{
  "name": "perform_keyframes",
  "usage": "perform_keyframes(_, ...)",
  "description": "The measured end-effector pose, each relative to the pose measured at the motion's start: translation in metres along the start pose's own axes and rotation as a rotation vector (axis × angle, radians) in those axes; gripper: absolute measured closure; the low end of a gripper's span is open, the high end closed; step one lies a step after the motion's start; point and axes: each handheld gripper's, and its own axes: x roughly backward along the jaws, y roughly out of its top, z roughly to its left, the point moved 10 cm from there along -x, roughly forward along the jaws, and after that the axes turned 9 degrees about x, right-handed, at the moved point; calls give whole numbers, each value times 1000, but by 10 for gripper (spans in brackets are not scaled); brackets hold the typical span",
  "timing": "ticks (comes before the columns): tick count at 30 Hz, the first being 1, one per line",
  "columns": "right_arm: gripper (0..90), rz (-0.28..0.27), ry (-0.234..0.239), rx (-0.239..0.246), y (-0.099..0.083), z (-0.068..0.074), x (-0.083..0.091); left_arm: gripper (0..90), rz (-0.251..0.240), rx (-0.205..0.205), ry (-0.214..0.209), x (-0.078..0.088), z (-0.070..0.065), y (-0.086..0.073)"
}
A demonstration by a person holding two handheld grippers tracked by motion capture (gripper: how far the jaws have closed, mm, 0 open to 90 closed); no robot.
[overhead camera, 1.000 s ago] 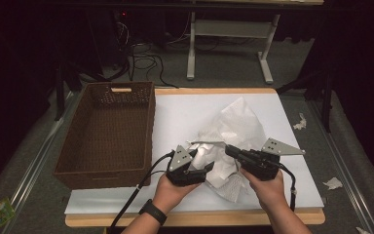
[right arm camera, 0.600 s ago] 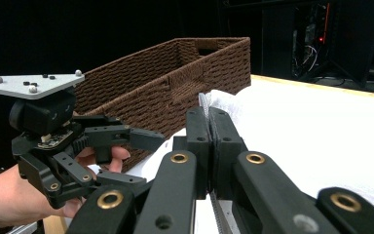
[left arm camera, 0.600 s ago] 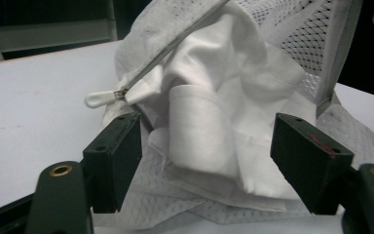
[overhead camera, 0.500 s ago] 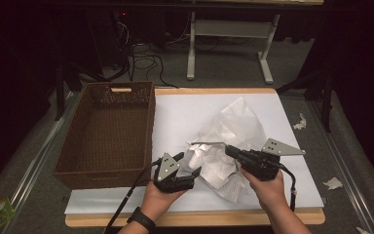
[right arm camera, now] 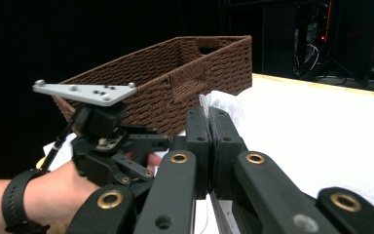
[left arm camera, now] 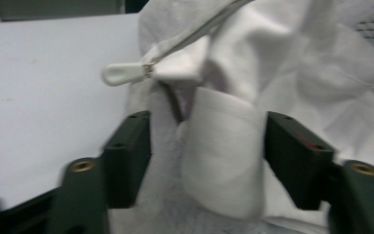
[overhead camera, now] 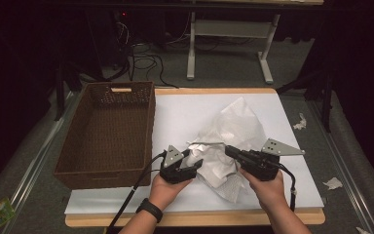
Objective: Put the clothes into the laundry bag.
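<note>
Centrally, the table (overhead camera: 185, 112) carries a brown basket (overhead camera: 108, 131) and, just beside it, a crumpled white garment (overhead camera: 233, 129). It looks light, limp and slippery; judged best taken at a thick fold or the zipper (left arm camera: 126, 74) edge. Right gripper (right arm camera: 208, 127) is clamped on a fabric edge. Left gripper (left arm camera: 207, 146), jaws just closing, straddles a fold without pressing it.
</note>
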Motion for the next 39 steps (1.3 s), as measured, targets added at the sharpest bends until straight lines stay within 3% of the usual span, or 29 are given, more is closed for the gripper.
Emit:
perform_keyframes(3,895,0,-2,-7,0,-1,0,545,-13,-36,-26,6,-12,-1)
perform_keyframes(6,895,1,-1,-5,0,0,0,765,7,-68,-38,7,-23,-3)
perform_keyframes(8,895,0,2,-1,0,1,0,810,5,-74,-54,4,-31,0)
perform_keyframes(12,895,2,4,-2,0,2,-1,824,-31,-80,-43,-13,-39,15)
perform_keyframes(17,896,-3,7,-5,0,2,-1,825,-85,-51,-20,-39,-44,34)
perform_keyframes(25,896,-14,10,-15,2,0,3,824,-88,-25,88,-77,-20,34)
perform_keyframes(29,896,-9,11,-15,1,0,3,793,-59,-12,115,-86,-9,26)
perform_keyframes(33,896,-7,11,-10,0,-1,2,601,-49,7,53,-79,-14,26)
perform_keyframes(39,895,-7,10,-12,-1,-2,3,386,-34,-24,0,-50,-23,23)
